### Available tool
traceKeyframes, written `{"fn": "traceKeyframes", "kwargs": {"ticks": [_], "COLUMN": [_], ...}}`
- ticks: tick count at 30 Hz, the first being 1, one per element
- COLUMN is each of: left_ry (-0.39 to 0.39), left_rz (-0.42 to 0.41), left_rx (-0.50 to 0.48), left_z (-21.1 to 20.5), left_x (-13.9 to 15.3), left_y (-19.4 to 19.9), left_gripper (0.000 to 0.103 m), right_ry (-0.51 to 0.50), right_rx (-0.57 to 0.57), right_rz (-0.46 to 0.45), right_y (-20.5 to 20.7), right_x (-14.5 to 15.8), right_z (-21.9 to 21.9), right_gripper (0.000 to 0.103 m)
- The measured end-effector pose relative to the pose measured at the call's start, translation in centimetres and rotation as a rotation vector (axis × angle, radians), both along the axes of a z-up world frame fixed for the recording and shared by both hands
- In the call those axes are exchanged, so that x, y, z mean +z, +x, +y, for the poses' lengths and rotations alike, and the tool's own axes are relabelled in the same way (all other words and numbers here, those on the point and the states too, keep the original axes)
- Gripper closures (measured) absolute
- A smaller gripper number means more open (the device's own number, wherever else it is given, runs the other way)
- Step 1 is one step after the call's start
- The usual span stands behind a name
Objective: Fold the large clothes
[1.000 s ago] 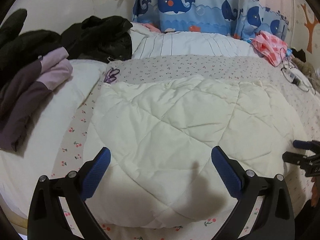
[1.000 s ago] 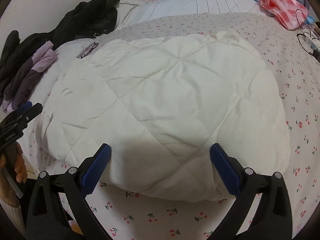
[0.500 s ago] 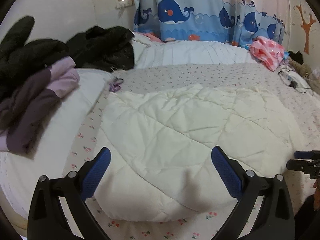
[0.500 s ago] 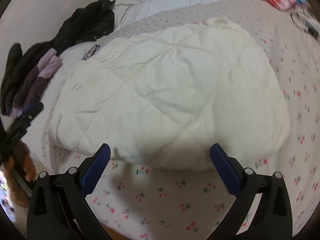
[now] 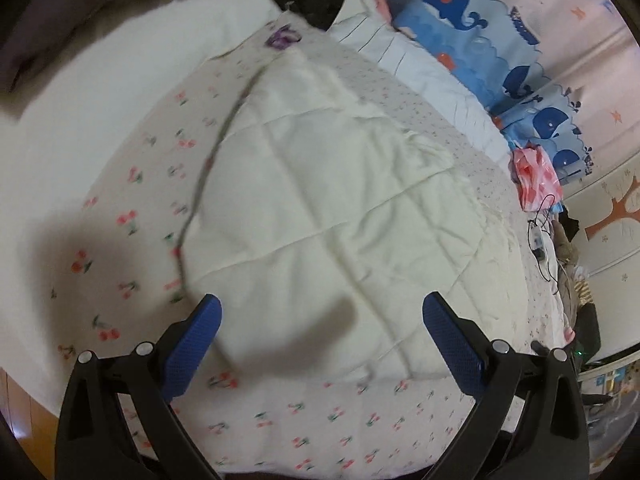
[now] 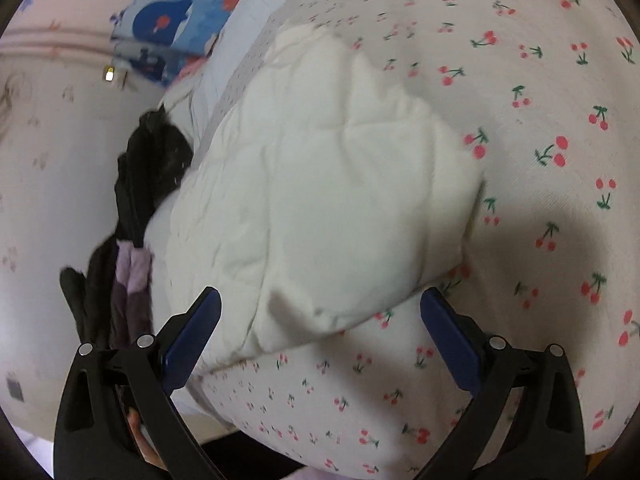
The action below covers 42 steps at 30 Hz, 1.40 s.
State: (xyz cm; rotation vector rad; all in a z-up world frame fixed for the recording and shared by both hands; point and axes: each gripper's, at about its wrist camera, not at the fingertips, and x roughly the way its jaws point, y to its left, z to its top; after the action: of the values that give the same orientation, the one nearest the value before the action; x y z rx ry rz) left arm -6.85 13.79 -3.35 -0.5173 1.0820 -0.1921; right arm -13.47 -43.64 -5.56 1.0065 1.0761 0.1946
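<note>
A cream quilted garment (image 5: 332,216) lies folded flat on the cherry-print bedsheet (image 5: 132,216). In the left wrist view my left gripper (image 5: 320,340) is open, its blue pads wide apart over the garment's near left corner, with nothing between them. The same garment (image 6: 320,184) fills the middle of the right wrist view, where my right gripper (image 6: 320,334) is also open and hovers above the near right corner. A small flap sticks up at that corner. Neither gripper touches the cloth.
A pile of black and purple clothes (image 6: 132,216) lies at the bed's left side beside a white pillow (image 5: 120,60). Whale-print curtain (image 5: 480,20) hangs behind the bed. A pink bag (image 5: 534,178) and cables (image 5: 540,240) sit at the far right. A hand (image 6: 140,440) shows below.
Both grippers have swung apart and tilted, the left toward the garment's left corner, the right toward its right corner. Both stay open. The garment has not moved.
</note>
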Motion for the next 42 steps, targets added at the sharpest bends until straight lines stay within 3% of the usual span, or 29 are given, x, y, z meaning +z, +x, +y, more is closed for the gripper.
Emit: {"fn": "traceKeyframes", "kwargs": {"ticks": [4, 9, 10, 12, 13, 15, 16, 17, 19, 22, 25, 28, 30, 33, 36, 39, 41, 42], "left_ry": [-0.167, -0.204, -0.210, -0.182, -0.158, -0.116, -0.112, -0.092, -0.022, -0.069, -0.115, -0.122, -0.097, -0.063, -0.050, 0.002, 0.098, 0.145], "left_rz": [0.057, 0.137, 0.147, 0.155, 0.151, 0.129, 0.099, 0.100, 0.049, -0.020, -0.107, -0.119, -0.075, 0.018, 0.060, 0.068, 0.036, 0.002], "left_rx": [-0.032, -0.022, -0.018, -0.010, -0.006, -0.009, -0.030, -0.044, -0.072, -0.086, -0.120, -0.171, -0.214, -0.234, -0.234, -0.212, -0.141, -0.096], "left_z": [1.5, 1.4, 1.2, 0.6, 0.2, -0.6, -1.4, -1.8, -3.1, -3.5, -3.9, -4.8, -5.9, -6.7, -6.1, -4.6, -3.1, -2.6], "left_x": [-1.4, -3.5, -3.8, -4.2, -4.3, -4.2, -4.0, -3.9, -3.0, -1.2, 1.9, 3.4, 2.9, 0.7, 0.1, 1.4, 3.0, 3.9], "left_y": [-0.6, -0.5, -0.3, 0.1, 0.3, 0.7, 1.1, 1.4, 1.6, 1.4, -0.4, -2.6, -3.7, -4.7, -6.0, -7.7, -8.8, -9.3], "left_gripper": [0.006, 0.006, 0.006, 0.006, 0.006, 0.007, 0.026, 0.028, 0.049, 0.062, 0.063, 0.064, 0.063, 0.063, 0.056, 0.053, 0.050, 0.050], "right_ry": [0.084, 0.076, 0.070, 0.028, 0.021, 0.053, 0.049, 0.030, 0.002, -0.040, -0.071, -0.111, -0.136, -0.149, -0.112, -0.155, -0.258, -0.325], "right_rx": [-0.025, -0.039, -0.047, -0.050, -0.059, -0.063, -0.056, -0.045, -0.027, 0.005, 0.034, 0.050, 0.061, 0.089, 0.098, -0.022, -0.116, -0.116], "right_rz": [-0.047, -0.008, -0.026, -0.052, -0.056, -0.109, -0.136, -0.167, -0.228, -0.344, -0.444, -0.509, -0.468, -0.325, -0.202, -0.207, -0.226, -0.262], "right_y": [0.5, 1.8, 2.1, 2.4, 2.5, 2.6, 2.6, 2.7, 3.0, 3.1, 1.6, -1.9, -4.6, -8.2, -11.6, -15.4, -16.6, -16.2], "right_x": [-0.3, -1.2, -1.1, -1.0, -1.2, -1.3, -1.0, -0.3, 1.5, 6.2, 10.7, 13.1, 11.8, 7.1, 3.0, 4.0, 6.4, 8.3], "right_z": [-0.7, -0.6, -0.4, -0.2, -0.3, -0.6, -0.7, -0.5, -0.2, -0.2, -0.7, -2.2, -3.5, -4.6, -6.0, -9.4, -11.2, -11.2], "right_gripper": [0.006, 0.006, 0.010, 0.032, 0.051, 0.067, 0.072, 0.075, 0.080, 0.085, 0.086, 0.086, 0.086, 0.084, 0.076, 0.067, 0.053, 0.052]}}
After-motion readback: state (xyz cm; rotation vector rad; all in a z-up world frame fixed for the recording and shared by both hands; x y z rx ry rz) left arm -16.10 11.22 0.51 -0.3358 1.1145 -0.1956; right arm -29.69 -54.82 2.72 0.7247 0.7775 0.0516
